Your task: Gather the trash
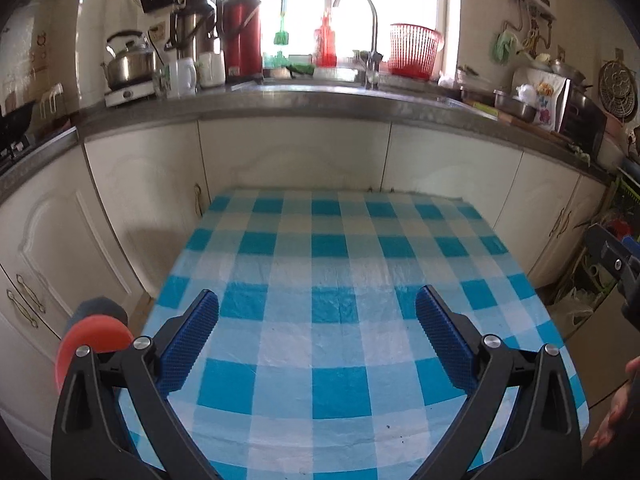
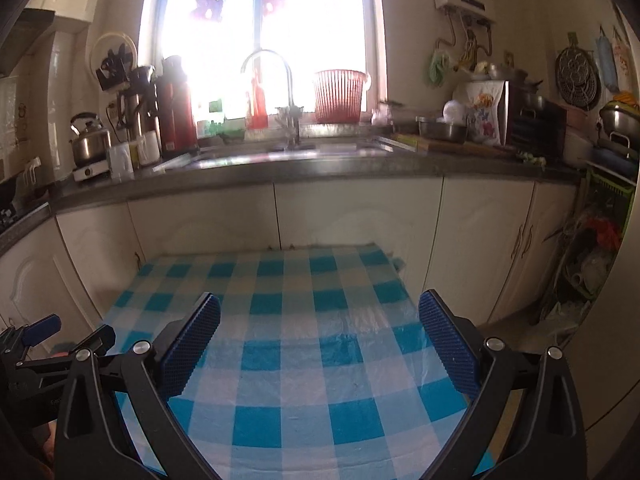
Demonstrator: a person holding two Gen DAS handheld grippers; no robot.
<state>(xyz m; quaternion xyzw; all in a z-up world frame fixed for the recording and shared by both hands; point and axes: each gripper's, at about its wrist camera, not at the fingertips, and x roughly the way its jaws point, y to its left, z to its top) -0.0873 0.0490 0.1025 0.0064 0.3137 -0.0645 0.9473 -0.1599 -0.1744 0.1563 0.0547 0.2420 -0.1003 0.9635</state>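
A table under a blue-and-white checked plastic cloth (image 1: 328, 320) fills the lower half of both views (image 2: 312, 360). My left gripper (image 1: 318, 296) hovers over its near part, open, with only cloth between its blue pads (image 1: 192, 344). My right gripper (image 2: 320, 298) is also open above the cloth, empty. It shows at the right edge of the left wrist view (image 1: 612, 256), and the left gripper (image 2: 76, 330) shows at the left edge of the right wrist view. A round red-orange and grey object (image 1: 94, 340) sits low beside the table's left side, partly hidden by my finger.
White cabinets (image 1: 292, 152) and a grey counter (image 1: 320, 100) stand just behind the table. On the counter are a faucet (image 1: 372, 32), red basket (image 1: 414, 50), red thermos (image 1: 242, 32) and kettle (image 1: 128, 60). Bags and clutter (image 2: 580, 280) crowd the floor at right. A hand (image 1: 618, 408) shows low right.
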